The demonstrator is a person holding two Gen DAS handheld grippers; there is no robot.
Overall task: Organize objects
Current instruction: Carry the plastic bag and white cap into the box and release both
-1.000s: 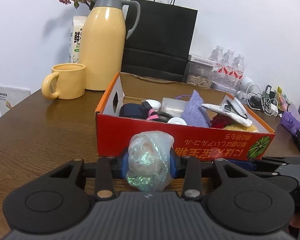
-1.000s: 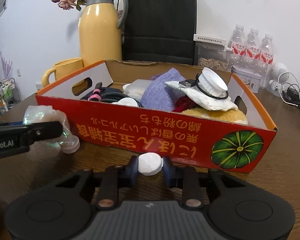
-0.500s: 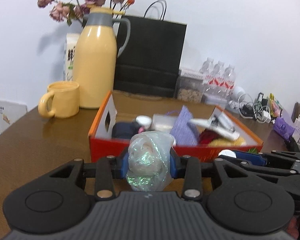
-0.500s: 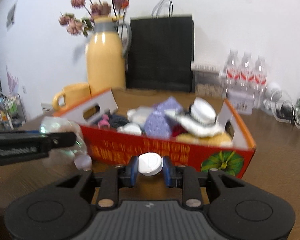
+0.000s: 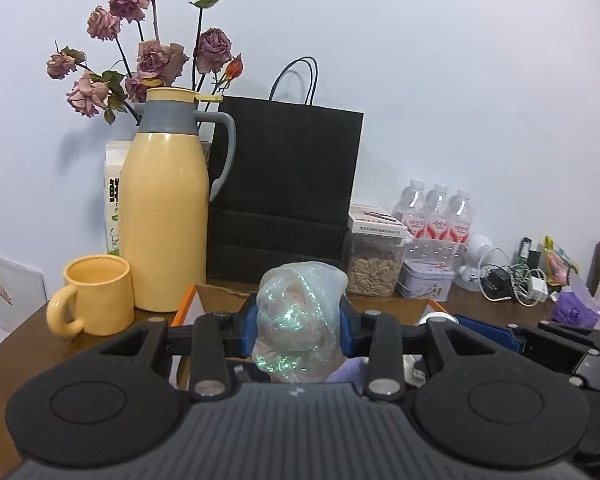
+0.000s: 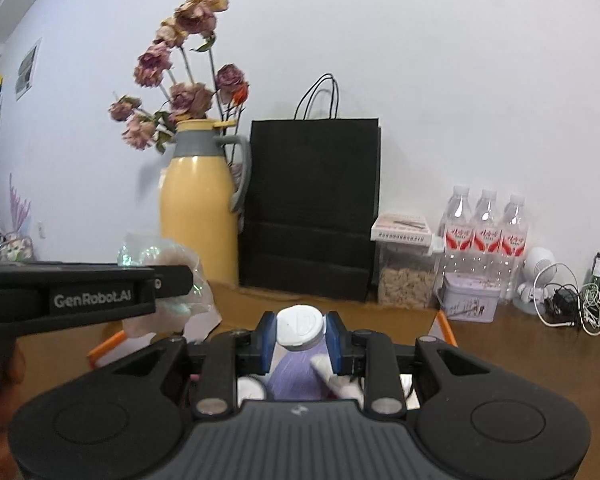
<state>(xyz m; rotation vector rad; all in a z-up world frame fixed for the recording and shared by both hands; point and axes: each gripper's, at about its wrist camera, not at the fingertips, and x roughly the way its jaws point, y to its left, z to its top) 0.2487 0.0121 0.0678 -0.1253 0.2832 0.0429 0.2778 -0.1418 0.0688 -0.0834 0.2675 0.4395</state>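
change: both grippers now sit higher vs 1 s ago; the red box front that filled both views has dropped out of sight, only the orange-edged cardboard box (image 5: 188, 300) rim and inner back wall show past the fingers.
left gripper (image 5: 300, 330): clamped on a crumpled iridescent plastic bag (image 5: 298, 320), same pinch as before; bag bulges above and below the blue pads.
right gripper (image 6: 301, 338): closed on a small white cap (image 6: 301, 327), held edge-on between the pads.
where: bag and cap both in the air, over the box opening or its near edge; can't tell which exactly.
meaning: looks like the lift part is done and both items are about to go into the box; neither released yet.
in box: purple cloth (image 6: 296, 376) right under the cap, white bits beside it. Box looks fairly full, so drop spots are tight.
in the way: the two grippers are close side by side; left gripper's side crosses the right view just beside the bag.
around: yellow thermos (image 5: 166, 216) w/ dried roses (image 5: 156, 60), yellow mug (image 5: 94, 296), black paper bag (image 5: 286, 196), seed jar (image 5: 374, 258), water bottles (image 5: 436, 216), cable tangle (image 5: 516, 284); all behind the box, well apart from the grippers.
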